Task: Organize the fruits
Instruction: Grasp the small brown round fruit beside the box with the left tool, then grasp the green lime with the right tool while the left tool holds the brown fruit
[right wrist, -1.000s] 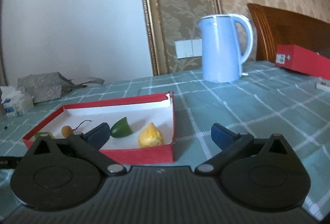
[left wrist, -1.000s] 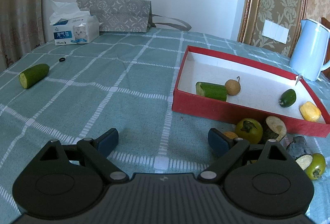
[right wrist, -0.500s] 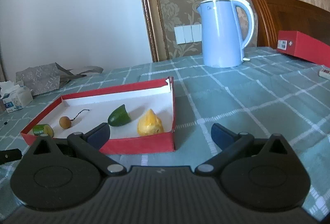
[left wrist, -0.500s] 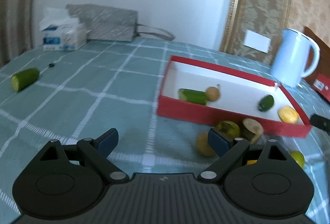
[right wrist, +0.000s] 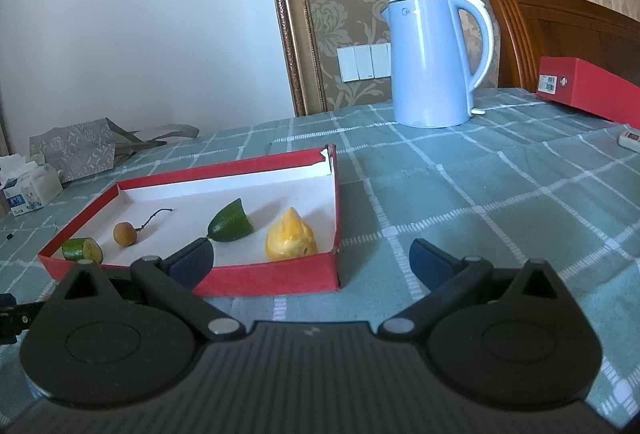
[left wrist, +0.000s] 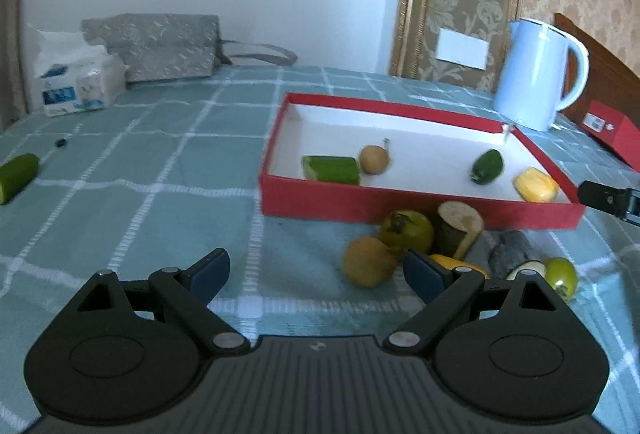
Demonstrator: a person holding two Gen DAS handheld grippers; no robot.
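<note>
A: Where's the L gripper (left wrist: 316,272) sitting rel. to the loose pile?

B: I'm holding it low over the tablecloth, jaws wide apart, nothing btwn them. Nearest piece is the round brown fruit (left wrist: 369,261), just ahead and to the right, next to my right fingertip (left wrist: 423,274). It's round, so no long axis to line up with. L hand is nearer; R gripper (right wrist: 311,263) is hanging open too, empty, off by the red tray's (left wrist: 420,206) near right corner.

A: Count, near to far?

B: Outside the tray I'm counting approx. 6: brown fruit, a yellow bit partly hidden behind my finger, green persimmon (left wrist: 406,230), pale cut chunk (left wrist: 460,226), dark chunk (left wrist: 512,254), small green fruit (left wrist: 562,274). In-tray: 4, i.e. cucumber piece (left wrist: 332,169), longan w/ stem (left wrist: 374,159), green wedge (left wrist: 487,166), yellow piece (left wrist: 536,184). Far left: 1 stray cucumber half (left wrist: 17,176).
</note>
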